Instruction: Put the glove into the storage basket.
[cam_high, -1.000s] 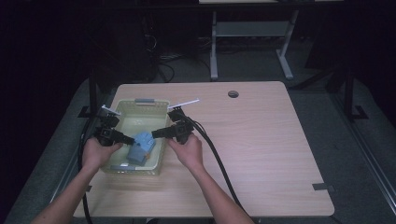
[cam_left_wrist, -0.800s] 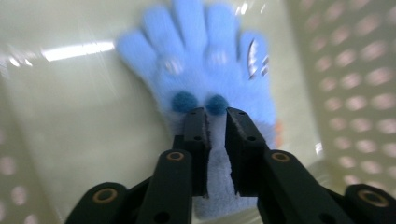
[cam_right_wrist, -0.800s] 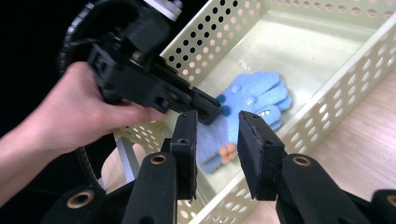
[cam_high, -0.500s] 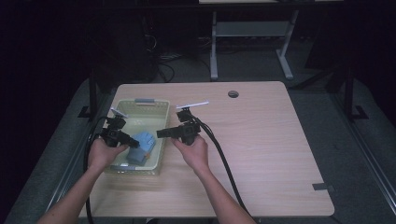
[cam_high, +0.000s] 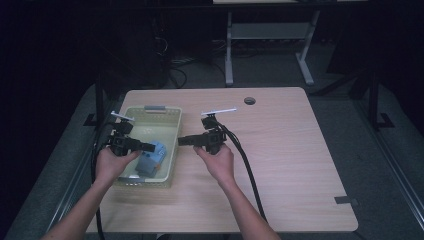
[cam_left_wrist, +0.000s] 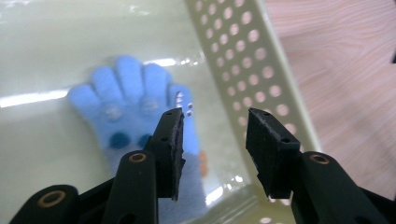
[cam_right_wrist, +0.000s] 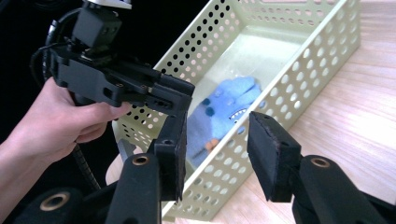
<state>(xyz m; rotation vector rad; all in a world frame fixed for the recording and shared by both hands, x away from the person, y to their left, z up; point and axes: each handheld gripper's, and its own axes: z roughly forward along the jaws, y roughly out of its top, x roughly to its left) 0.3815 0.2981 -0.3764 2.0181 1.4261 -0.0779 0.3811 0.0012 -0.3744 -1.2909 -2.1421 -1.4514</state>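
A blue toe sock (cam_high: 152, 156) with dark dots lies flat on the floor of a pale yellow perforated basket (cam_high: 173, 131) at the table's left. My left gripper (cam_high: 150, 147) hovers over the basket just above the sock (cam_left_wrist: 126, 93); its jaws have just been opening and my left gripper (cam_left_wrist: 215, 126) is open, nothing pressed between the pads. My right gripper (cam_high: 182, 140) is beside the basket's right wall, pointing at it. Its jaws have also just been opening, and my right gripper (cam_right_wrist: 217, 128) is open and empty, facing the sock (cam_right_wrist: 229, 105) and the basket (cam_right_wrist: 299, 70).
The wooden table (cam_high: 280, 150) stretches bare to the right of the basket, with a cable hole (cam_high: 249, 100) near its far edge and a grey tape strip (cam_high: 346, 200) at the near right. Black cables trail back from both grippers. Dark floor surrounds the table.
Both grippers' tips were together at the sock; now they have drawn apart with jaws opened. The right one has moved right, out past the basket wall. The sock lies loose.
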